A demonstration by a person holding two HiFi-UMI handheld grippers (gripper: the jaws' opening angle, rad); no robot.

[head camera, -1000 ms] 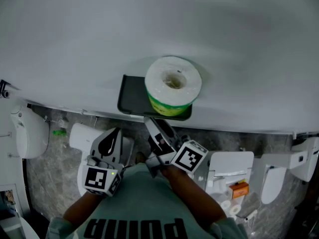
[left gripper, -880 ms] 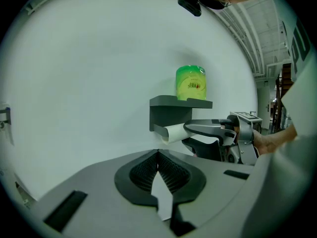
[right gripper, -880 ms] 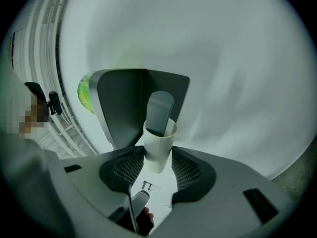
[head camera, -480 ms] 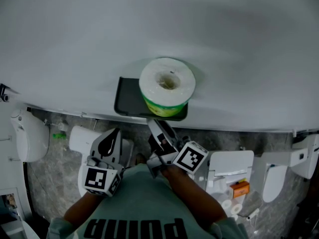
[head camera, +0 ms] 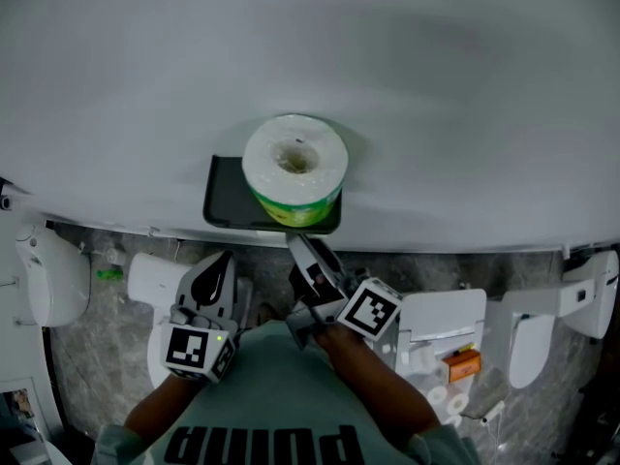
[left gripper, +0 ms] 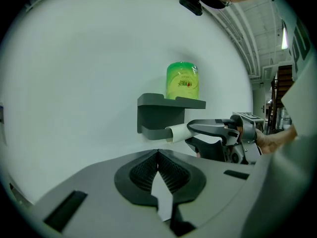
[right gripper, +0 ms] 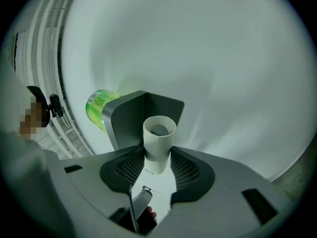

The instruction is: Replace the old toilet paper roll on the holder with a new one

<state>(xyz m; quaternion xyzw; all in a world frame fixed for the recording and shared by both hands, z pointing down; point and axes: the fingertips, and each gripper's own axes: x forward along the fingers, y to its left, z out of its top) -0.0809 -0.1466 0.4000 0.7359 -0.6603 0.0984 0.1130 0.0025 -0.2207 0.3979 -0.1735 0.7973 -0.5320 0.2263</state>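
Note:
A dark grey holder (head camera: 225, 201) is fixed to the white wall, and its shelf carries a new roll (head camera: 294, 168) in a green wrapper (left gripper: 182, 82). My right gripper (head camera: 296, 244) is shut on an empty cardboard tube (right gripper: 158, 143), which it holds at the free end of the holder's lower arm (left gripper: 153, 131). Through the tube's open end I see a grey disc. In the left gripper view the tube (left gripper: 176, 132) sticks out between the right gripper's (left gripper: 190, 133) jaws. My left gripper (head camera: 215, 271) hangs lower left of the holder, shut and holding nothing.
Below lies a mottled stone floor with white bathroom fixtures: one at the left (head camera: 53, 269), a toilet (head camera: 446, 332) at the right with an orange object (head camera: 463, 366) beside it. The wall (head camera: 436, 85) around the holder is bare.
In the head view the holder and new roll have slid left, so my right gripper with the tube now sits further toward the holder's right end. The left gripper has kept still.

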